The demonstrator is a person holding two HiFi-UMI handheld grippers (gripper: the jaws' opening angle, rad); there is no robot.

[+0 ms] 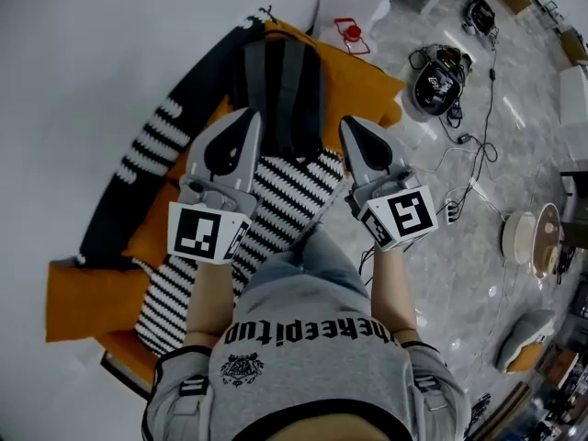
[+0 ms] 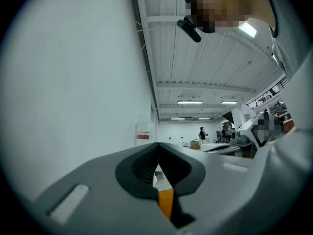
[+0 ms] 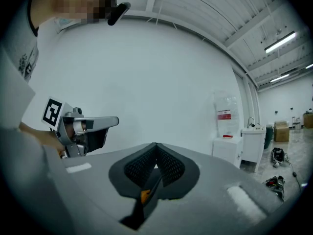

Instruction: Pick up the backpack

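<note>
Head view, looking down. The dark backpack point(image 1: 280, 90) lies on an orange cushion point(image 1: 363, 81) against the white wall, its lower end on a black-and-white striped blanket point(image 1: 294, 200). The left claw point(image 1: 250, 116) and right claw point(image 1: 349, 123) hover just beside the backpack, one at each side. Both claws are closed tip to tip, with nothing seen gripped in the left point(image 2: 157, 145) or the right point(image 3: 155, 145). Cables lie on the grey floor point(image 1: 478, 274).
</note>
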